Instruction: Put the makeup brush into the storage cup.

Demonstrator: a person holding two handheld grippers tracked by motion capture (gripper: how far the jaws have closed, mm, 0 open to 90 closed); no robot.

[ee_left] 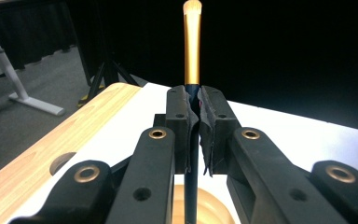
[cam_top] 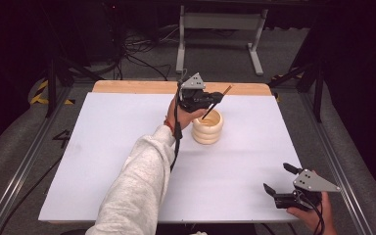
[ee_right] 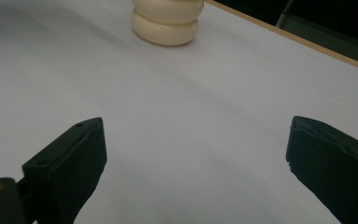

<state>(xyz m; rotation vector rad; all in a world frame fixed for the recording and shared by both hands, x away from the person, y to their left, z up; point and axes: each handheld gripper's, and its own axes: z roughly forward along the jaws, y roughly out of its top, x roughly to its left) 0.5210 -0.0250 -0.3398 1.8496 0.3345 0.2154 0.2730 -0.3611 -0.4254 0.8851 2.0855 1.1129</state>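
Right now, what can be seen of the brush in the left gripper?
The makeup brush has a dark slim handle, a gold metal ferrule and a pale bristle tip. The left gripper is shut on its handle. It is tilted, bristles up, with its lower end inside the cream ribbed holder on the white table.

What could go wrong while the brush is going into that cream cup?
1. The cream ribbed cup stands free on the white table, so the tilted brush might nudge or tip it.
2. The left gripper pinches only the brush's thin dark handle, so the brush could swivel or slip.
3. The right gripper sits open and far away, so it probably cannot steady the cup.
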